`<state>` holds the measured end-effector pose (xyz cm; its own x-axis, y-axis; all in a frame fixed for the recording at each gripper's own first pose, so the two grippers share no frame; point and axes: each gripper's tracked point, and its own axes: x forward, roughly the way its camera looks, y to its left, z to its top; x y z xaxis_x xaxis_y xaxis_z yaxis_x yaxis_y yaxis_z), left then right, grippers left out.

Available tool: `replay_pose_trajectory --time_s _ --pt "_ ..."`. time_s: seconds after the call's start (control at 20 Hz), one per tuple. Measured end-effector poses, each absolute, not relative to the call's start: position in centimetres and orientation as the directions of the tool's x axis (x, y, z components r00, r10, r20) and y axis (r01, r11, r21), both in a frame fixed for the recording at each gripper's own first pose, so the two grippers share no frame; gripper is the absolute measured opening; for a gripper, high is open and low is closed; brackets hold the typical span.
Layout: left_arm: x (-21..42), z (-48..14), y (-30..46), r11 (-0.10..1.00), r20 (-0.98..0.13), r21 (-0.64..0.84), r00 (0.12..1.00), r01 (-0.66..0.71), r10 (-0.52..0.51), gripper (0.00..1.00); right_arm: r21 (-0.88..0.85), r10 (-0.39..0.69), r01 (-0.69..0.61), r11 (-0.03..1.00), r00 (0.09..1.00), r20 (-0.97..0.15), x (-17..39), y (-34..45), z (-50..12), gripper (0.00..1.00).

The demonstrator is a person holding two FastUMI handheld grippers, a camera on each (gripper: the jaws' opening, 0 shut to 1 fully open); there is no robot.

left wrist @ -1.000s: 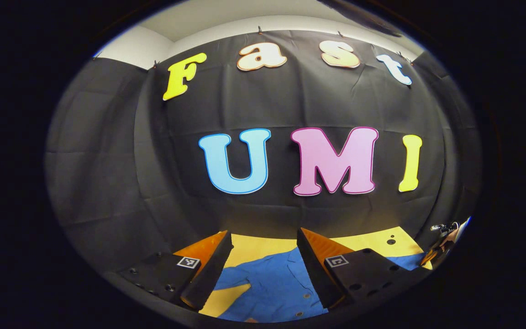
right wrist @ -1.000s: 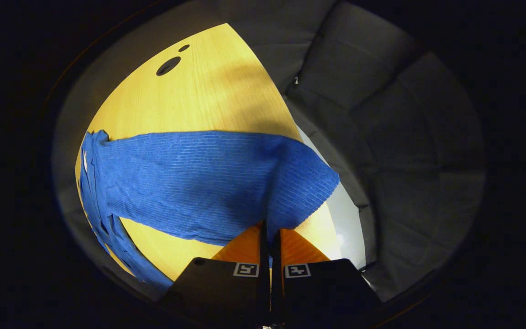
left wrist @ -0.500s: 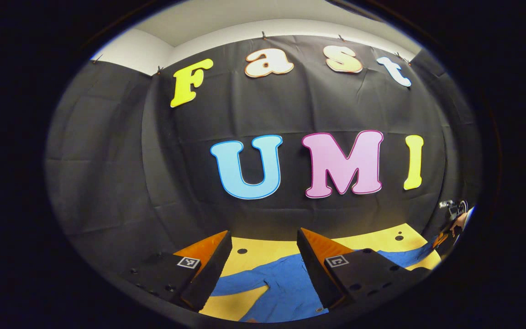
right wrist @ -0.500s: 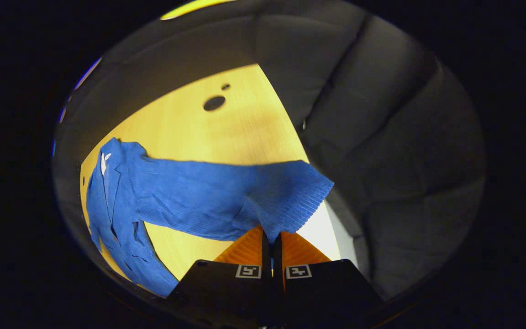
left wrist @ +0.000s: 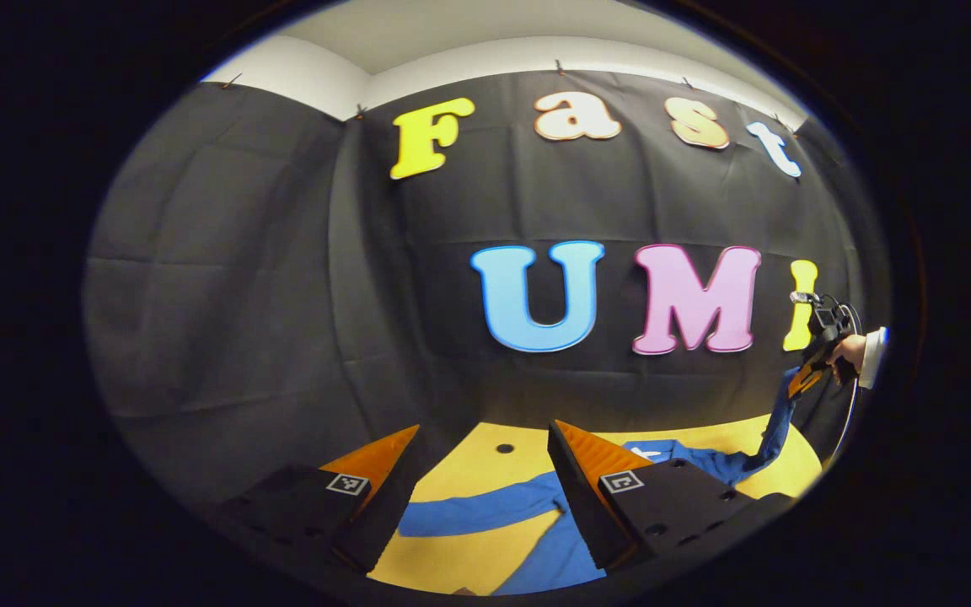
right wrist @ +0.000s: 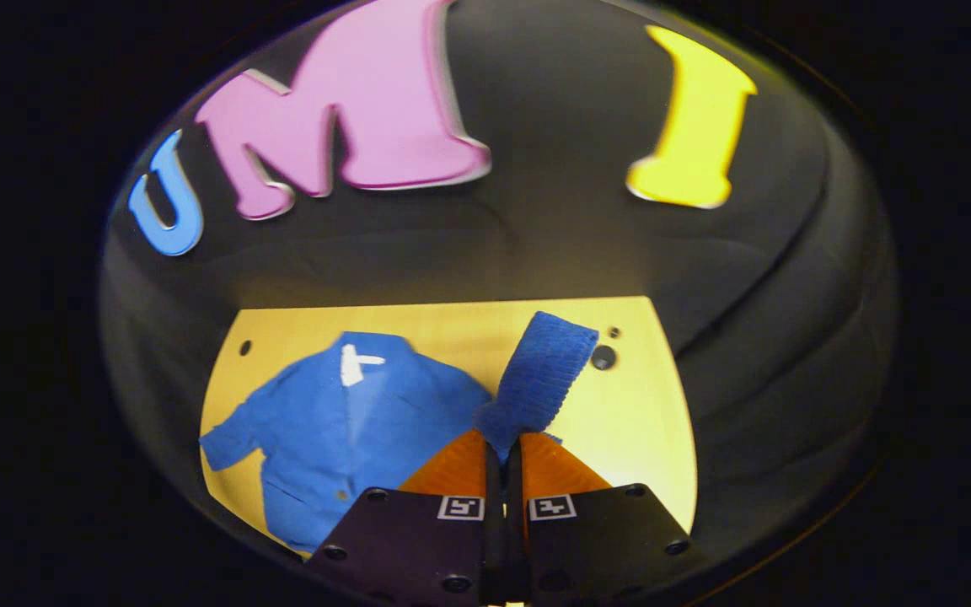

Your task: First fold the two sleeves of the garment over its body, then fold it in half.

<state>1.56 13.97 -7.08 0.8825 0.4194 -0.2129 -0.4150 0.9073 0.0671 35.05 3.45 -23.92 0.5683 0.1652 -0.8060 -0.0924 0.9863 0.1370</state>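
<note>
Since a second ago the right hand-held gripper [right wrist: 502, 443] has risen well above the surface [right wrist: 637, 421] and swung round: its view, which then looked along the flat sleeve toward the booth's side wall, now looks down across the whole blue garment [right wrist: 351, 421] toward the back wall. Its fingers are pressed together on the ribbed cuff of the right sleeve [right wrist: 540, 379], which stands up from the fingertips with its free end hanging beyond them. The garment's body lies spread flat on the yellow surface, ahead and to the left of this gripper, collar toward the wall, a white tag [right wrist: 355, 364] at the neck.

In the left gripper view, the right hand-held gripper [left wrist: 802, 384] has climbed from surface level at the far right edge to well above it, a hand [left wrist: 850, 350] with a white cuff holding it, and the sleeve [left wrist: 776, 421] now hangs from it as a lifted strip running down to the garment [left wrist: 561, 539].

The left hand-held gripper [left wrist: 481, 438] stands wide apart, gripping nothing, above the surface [left wrist: 469, 459]; the other sleeve [left wrist: 477, 514] lies flat below and between its fingers.
</note>
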Motion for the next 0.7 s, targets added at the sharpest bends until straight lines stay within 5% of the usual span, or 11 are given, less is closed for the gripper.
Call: replay_pose_trajectory --time_s 0.3,0.7 --pt "-5.4 -9.3 22.0 0.805 -0.244 0.133 0.768 -0.578 0.592 0.82 0.173 0.324 -0.332 0.927 0.48 -0.815 33.8 25.2 -28.7 0.05" --pt "-10.7 -12.4 24.6 0.716 -0.333 0.152 0.647 -0.681 0.686 0.82 0.326 0.382 -0.265 0.908 0.197 -0.903 29.4 38.6 -41.0 0.05"
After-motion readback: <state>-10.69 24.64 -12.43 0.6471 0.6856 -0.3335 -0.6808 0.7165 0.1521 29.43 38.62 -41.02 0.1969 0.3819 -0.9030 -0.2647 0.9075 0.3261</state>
